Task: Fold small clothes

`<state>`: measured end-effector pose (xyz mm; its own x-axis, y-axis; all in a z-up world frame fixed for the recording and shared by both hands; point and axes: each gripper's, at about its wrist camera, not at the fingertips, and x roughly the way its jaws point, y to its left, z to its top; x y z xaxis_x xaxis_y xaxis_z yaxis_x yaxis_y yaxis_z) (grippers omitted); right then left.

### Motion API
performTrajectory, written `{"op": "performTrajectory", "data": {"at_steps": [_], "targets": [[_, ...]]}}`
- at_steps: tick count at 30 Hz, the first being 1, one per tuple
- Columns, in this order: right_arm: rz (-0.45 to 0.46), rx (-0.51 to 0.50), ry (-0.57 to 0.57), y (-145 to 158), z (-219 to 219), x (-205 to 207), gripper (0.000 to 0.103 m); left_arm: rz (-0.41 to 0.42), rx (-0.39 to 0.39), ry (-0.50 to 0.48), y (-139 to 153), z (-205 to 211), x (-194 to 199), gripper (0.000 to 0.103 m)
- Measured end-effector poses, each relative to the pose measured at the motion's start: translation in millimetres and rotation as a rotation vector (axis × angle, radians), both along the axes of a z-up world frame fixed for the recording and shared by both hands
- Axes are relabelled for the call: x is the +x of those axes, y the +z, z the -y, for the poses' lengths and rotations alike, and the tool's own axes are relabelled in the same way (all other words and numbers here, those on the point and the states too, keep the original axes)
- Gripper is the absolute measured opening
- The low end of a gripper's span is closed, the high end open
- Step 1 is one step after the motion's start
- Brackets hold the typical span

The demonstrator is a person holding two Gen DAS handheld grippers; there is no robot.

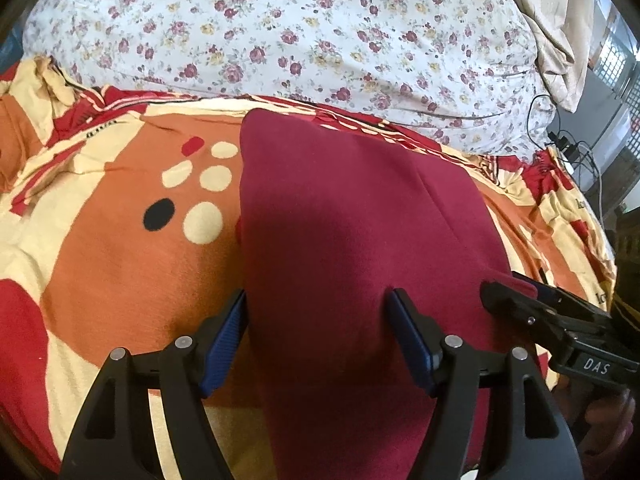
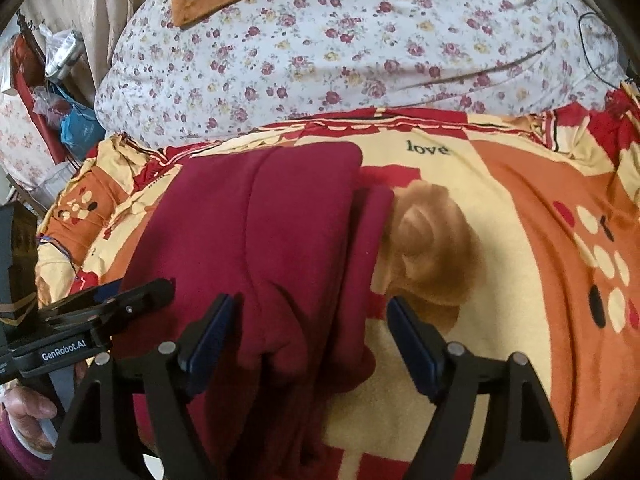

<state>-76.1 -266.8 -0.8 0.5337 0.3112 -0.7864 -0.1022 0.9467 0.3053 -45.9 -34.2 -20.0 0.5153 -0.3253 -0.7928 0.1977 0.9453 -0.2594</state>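
Garment: maroon cloth point(image 1: 340, 220) folded, centre frame, on my patterned bedspread point(image 1: 100, 240).
Left gripper point(image 1: 316, 300): jaws wide, gripping nothing.
Right gripper point(image 2: 310, 306): jaws wide, straddling the cloth's edge, unpinched.

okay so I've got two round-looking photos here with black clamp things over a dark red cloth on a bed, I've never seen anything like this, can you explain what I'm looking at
Those black clamps are hand-held grippers, one in each of a person's hands. Each carries a wide-angle camera looking along its own two fingers, hence the rounded pictures.

One picture is taken from the left gripper, the other from the right gripper. Each also catches the other gripper at its edge.

On the bed lies a patterned bedspread in orange, cream and red, with a floral quilt behind it. On the bedspread lies a folded dark red garment.

Nothing is held: both grippers stand open over the garment's near edge, with its cloth between the blue pads.
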Motion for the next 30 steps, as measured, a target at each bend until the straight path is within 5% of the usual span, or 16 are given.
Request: {"op": "performTrajectory", "data": {"at_steps": [9, 26, 30], "targets": [[0.011, -0.024, -0.006, 2, -2, -6, 0.081, 0.044, 0.087, 0.011, 8, 4, -5, 0.062], [0.024, -0.061, -0.008, 0, -6, -12, 0.082, 0.068, 0.110, 0.038, 12, -2, -12, 0.062], [0.045, -0.079, -0.010, 7, -9, -17, 0.082, 0.135, 0.202, 0.076, 22, -1, -16, 0.062]]}}
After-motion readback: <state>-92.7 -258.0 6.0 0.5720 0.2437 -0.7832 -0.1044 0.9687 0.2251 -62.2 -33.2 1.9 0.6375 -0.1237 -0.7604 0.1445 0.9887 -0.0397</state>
